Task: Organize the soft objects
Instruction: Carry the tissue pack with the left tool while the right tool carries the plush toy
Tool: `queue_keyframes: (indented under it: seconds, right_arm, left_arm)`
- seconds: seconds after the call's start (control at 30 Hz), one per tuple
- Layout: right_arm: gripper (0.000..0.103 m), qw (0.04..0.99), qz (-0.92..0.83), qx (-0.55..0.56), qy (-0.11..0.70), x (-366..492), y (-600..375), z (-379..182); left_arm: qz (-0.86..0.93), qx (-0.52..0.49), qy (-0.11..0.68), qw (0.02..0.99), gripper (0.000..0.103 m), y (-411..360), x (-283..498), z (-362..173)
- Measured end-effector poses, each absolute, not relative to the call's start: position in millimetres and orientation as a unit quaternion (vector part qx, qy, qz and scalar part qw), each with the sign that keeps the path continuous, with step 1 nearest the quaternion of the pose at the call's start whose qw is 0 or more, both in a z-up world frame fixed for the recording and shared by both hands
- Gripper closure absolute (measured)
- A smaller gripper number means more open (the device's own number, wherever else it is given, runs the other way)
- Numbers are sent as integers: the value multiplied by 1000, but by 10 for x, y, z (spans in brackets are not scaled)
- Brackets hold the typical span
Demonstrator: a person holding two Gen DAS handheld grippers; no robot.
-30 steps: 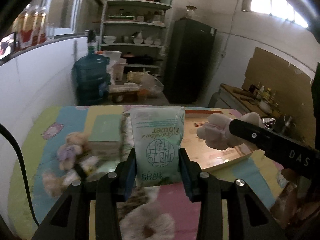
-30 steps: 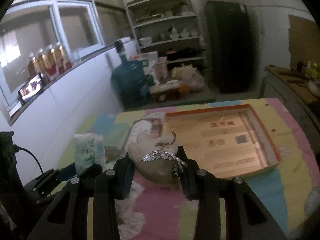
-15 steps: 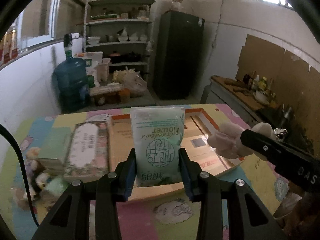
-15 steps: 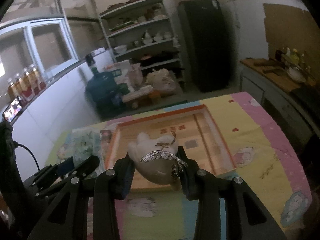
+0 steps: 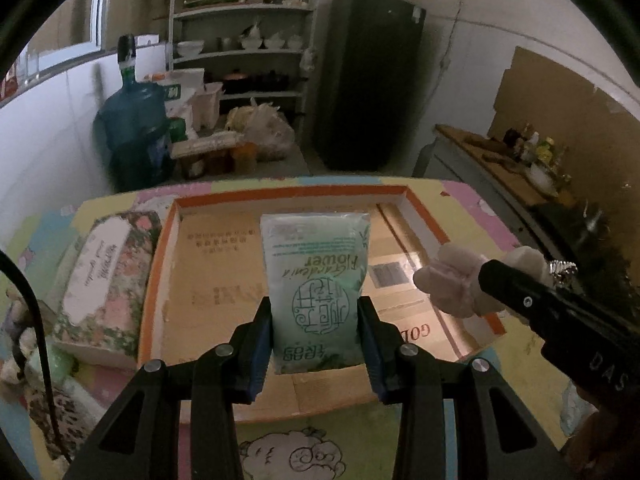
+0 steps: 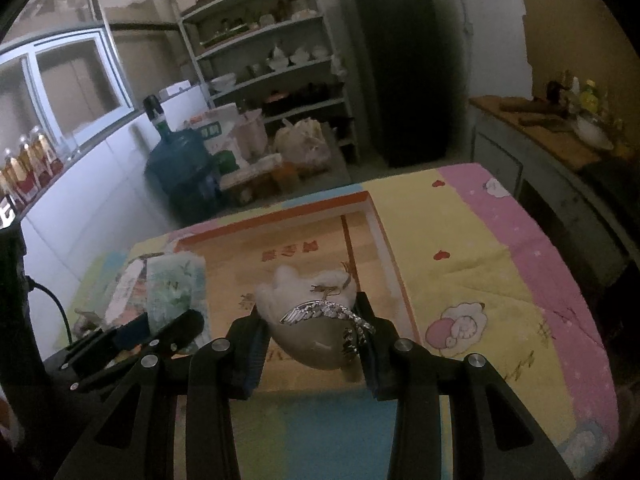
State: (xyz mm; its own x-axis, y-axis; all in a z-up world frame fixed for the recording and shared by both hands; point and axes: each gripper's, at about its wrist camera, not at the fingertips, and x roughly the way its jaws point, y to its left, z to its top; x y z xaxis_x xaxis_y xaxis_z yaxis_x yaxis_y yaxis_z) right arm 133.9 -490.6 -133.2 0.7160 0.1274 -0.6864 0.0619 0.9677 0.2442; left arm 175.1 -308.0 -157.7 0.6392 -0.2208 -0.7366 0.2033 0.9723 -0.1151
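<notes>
Fingers (image 5: 256, 344) on my left gripper (image 5: 316, 344) are pinching a pale green tissue pack (image 5: 316, 280) upright by its lower sides, held above the near part of the shallow cardboard tray (image 5: 154, 280) with the orange rim. Left of the tray, a floral tissue box (image 5: 104, 280) lies on the table (image 5: 520, 368), and a few small soft toys (image 5: 52, 364) sit at the far left edge, blurred. Moving right, my right gripper (image 6: 312, 340) is clamped on a white plush toy (image 6: 308, 300) with a silvery chain draped across it, also carried over the tray's near edge. I judge the sorting barely started: the tray looks bare inside, both items are in the air, and the box and toys on the left remain to be gathered.
</notes>
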Motion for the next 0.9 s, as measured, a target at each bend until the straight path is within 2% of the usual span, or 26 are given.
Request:
queue_keyframes:
  seconds: [0.33,0.77,0.9]
  right_arm:
    - [62,909,17,135,395,1614,-5062,-1638]
    - [62,911,20,137,387,1696,-5132,-1632]
    - [62,923,28,138,359,1717,-5125,-1494]
  left_arm:
    - [-93,-27,439,893,62,-3169,1895,-1861]
    - [-84,-34,453,887,62,-3216,2017,-2007]
    - [-84,-33,450,888,62,-3222,2053,-1993]
